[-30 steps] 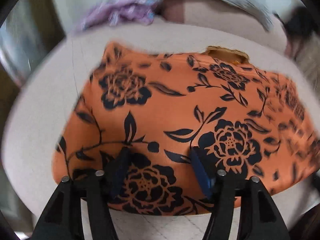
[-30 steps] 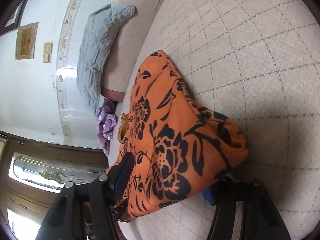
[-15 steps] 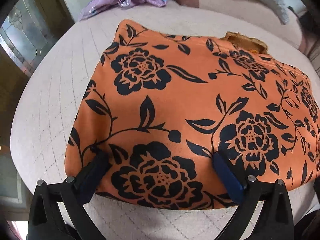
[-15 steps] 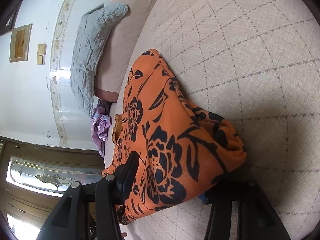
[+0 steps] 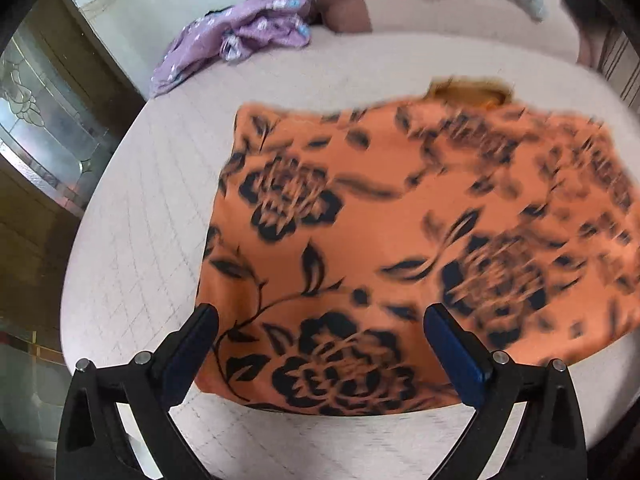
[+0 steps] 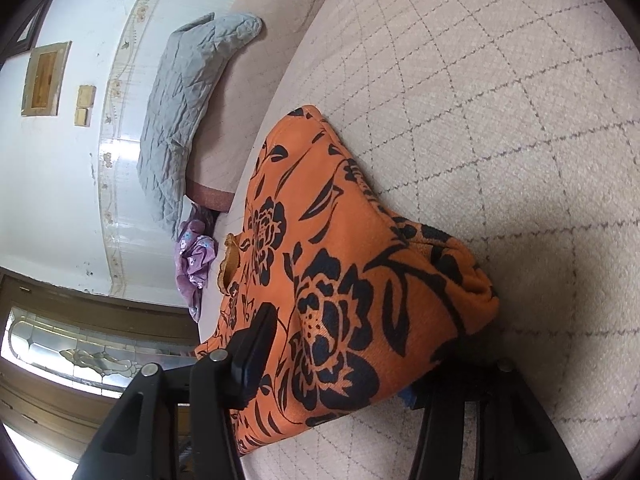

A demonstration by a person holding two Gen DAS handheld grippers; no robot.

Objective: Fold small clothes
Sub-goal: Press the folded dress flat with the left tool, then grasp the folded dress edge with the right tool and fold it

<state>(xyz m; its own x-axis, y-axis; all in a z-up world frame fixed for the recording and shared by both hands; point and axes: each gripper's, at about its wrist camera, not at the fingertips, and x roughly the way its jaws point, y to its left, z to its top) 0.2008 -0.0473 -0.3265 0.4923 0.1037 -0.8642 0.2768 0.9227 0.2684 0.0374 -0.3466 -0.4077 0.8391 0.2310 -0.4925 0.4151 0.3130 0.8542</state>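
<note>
A folded orange garment with black flowers (image 5: 384, 216) lies flat on the pale quilted bed (image 5: 152, 208). My left gripper (image 5: 320, 312) hovers over its near edge, open wide, with its blue pads clear of the cloth. In the right wrist view the same orange garment (image 6: 340, 280) bulges at its near folded corner. My right gripper (image 6: 340, 356) is shut on that thick corner: one finger (image 6: 256, 344) lies on top and the other is hidden beneath the cloth.
A crumpled purple garment (image 5: 236, 36) lies at the far edge of the bed by the wall. A grey quilted blanket (image 6: 188, 112) is draped over a cushion (image 6: 240, 92) behind it. A wooden door with patterned glass (image 5: 44, 128) stands beyond the bed's left side.
My left gripper's jaws spread from a half-wide stance on the cloth to fully wide and came off it. The right gripper and its hold look the same.
</note>
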